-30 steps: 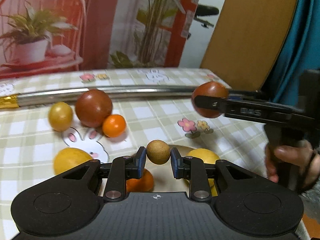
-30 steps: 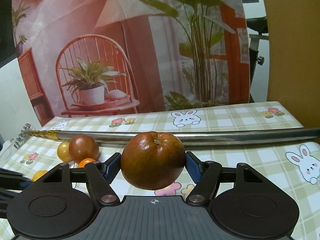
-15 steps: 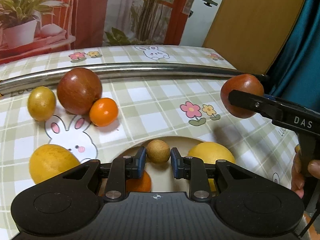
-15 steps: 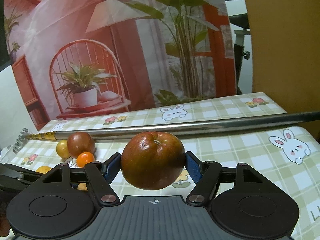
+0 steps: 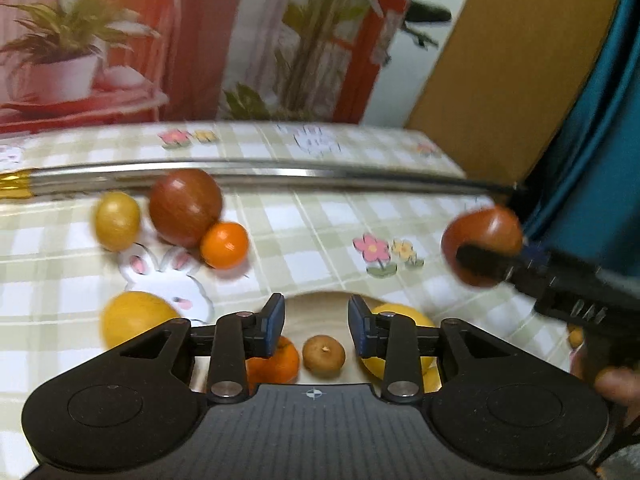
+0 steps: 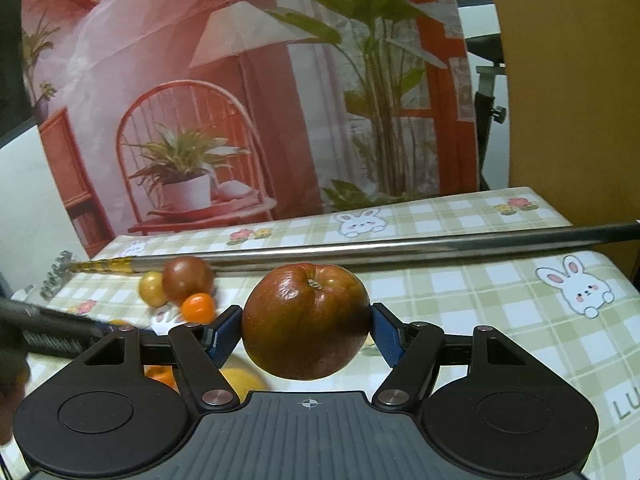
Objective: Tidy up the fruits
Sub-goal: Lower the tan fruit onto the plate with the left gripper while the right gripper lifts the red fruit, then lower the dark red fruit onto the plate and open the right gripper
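Left gripper [image 5: 316, 322]: fingers apart, gripping nothing; above the plate [image 5: 320, 304]
Right gripper [image 6: 306, 332]: fingers clamped on a red apple [image 6: 306, 320], held above the counter [image 6: 480, 300]
Plate: holds a small brown fruit [image 5: 323, 356], a tangerine [image 5: 276, 362] to its left, a yellow fruit [image 5: 400, 354] to its right
Counter: second apple [image 5: 185, 208] touching a small orange [image 5: 224, 245]; yellow-green fruit [image 5: 117, 221] just beside; lemon [image 5: 134, 318] nearer the plate
Rod [image 6: 400, 249]: lies across the counter behind the fruit
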